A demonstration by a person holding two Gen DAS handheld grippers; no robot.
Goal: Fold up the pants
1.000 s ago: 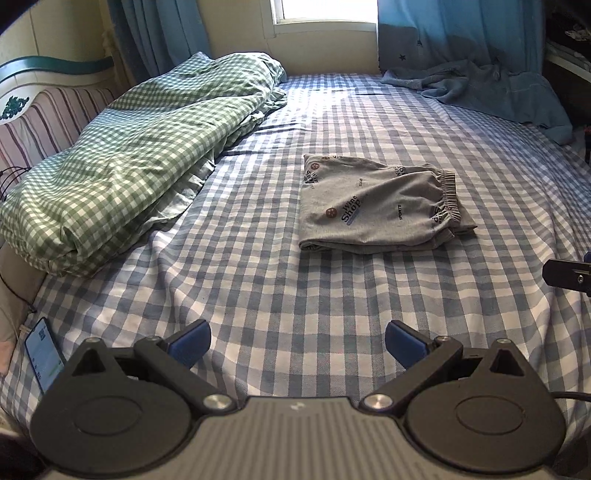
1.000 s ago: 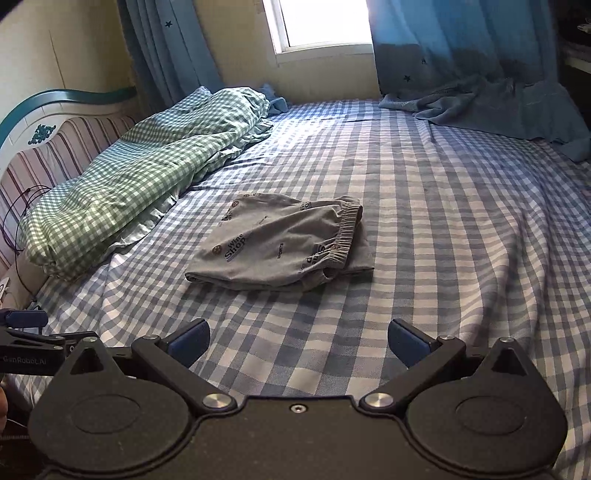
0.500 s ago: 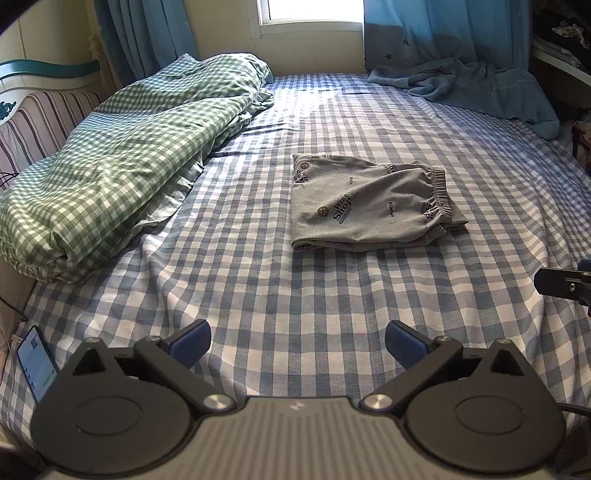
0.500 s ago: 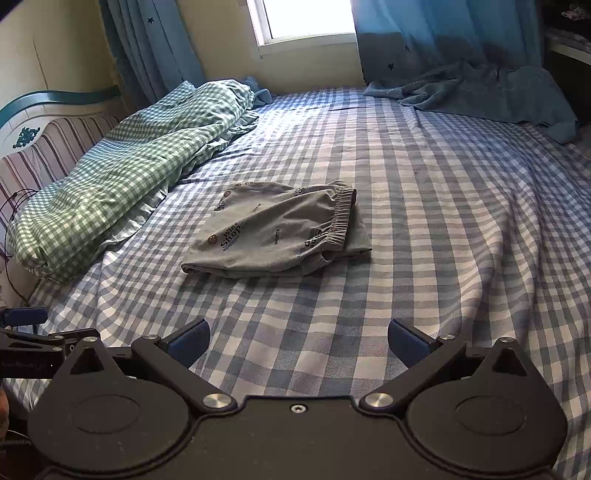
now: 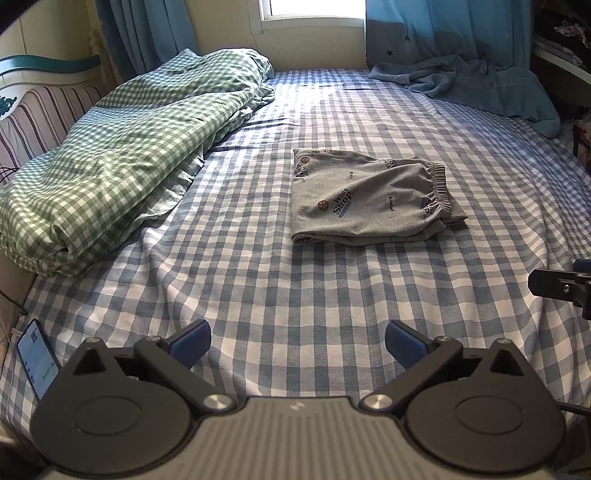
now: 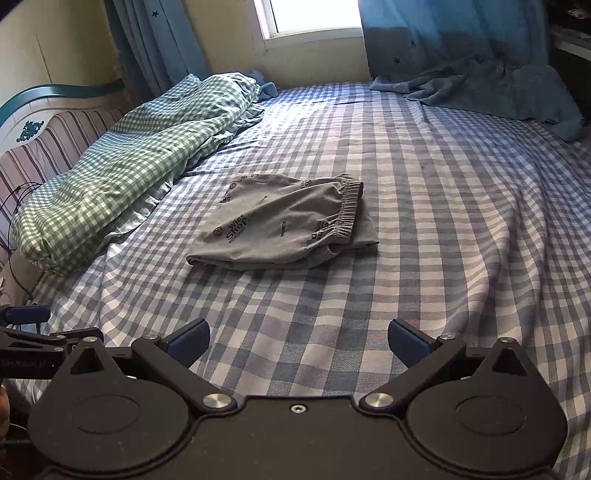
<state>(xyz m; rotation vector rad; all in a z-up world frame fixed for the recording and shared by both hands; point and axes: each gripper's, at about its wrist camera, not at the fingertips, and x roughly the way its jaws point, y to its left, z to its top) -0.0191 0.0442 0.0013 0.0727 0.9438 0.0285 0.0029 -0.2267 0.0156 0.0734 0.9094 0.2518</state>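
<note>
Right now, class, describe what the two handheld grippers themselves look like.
The left gripper has blue finger pads on black linkage arms, silver pivot screws and a ribbed grey body. The right gripper matches it, but its body is black with one centre screw.

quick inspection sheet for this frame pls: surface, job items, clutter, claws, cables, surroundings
Surface: bed sheet, blue-white check, lightly wrinkled.
Job's things: grey pants folded into a compact stack mid-bed, waistband on the right; apart from both claws.
Clutter: green checked duvet bunched along the left; blue cloth at the far right; phone, screen lit, at the near left edge.
Grippers: left claw open, empty; right claw open, empty; both short of the pants.
Cables: dark wires by the headboard.
Surroundings: window, blue curtains, striped headboard.
</note>
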